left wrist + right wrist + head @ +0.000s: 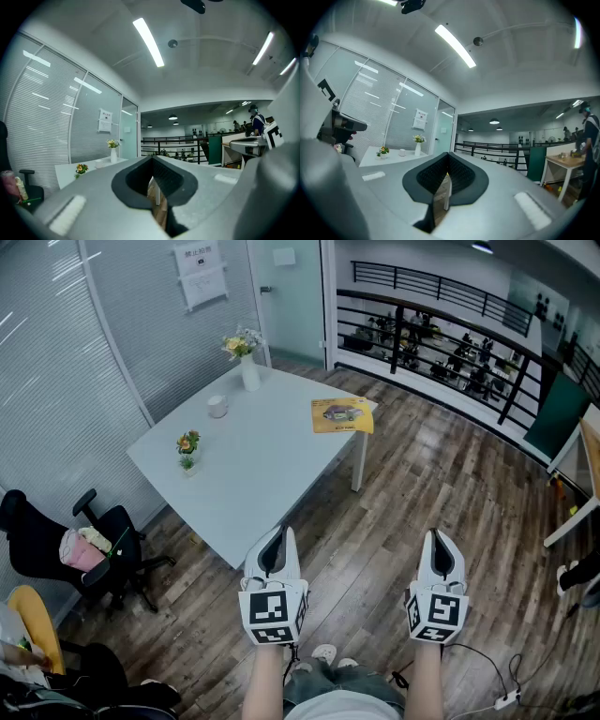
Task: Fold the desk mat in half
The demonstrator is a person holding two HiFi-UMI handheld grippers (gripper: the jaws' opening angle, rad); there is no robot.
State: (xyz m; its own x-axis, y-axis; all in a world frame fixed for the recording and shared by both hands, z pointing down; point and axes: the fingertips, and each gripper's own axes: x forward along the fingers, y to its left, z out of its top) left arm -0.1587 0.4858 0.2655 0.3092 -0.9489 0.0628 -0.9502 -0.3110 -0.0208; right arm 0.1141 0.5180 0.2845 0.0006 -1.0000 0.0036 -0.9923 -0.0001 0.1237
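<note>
Yellow rectangular desk mat (pixel 342 415) lies flat on the far right corner of the white rectangular table (pixel 272 474), well away from you. Your left gripper (pixel 278 532) and right gripper (pixel 439 536) are held level short of the table, jaws together on nothing. Folding looks not yet begun, so you're at the approach. Next, step closer, spread the jaws, and take one edge of the mat.

Left gripper (pixel 277 540) and right gripper (pixel 439 542) held level, jaws together.
</note>
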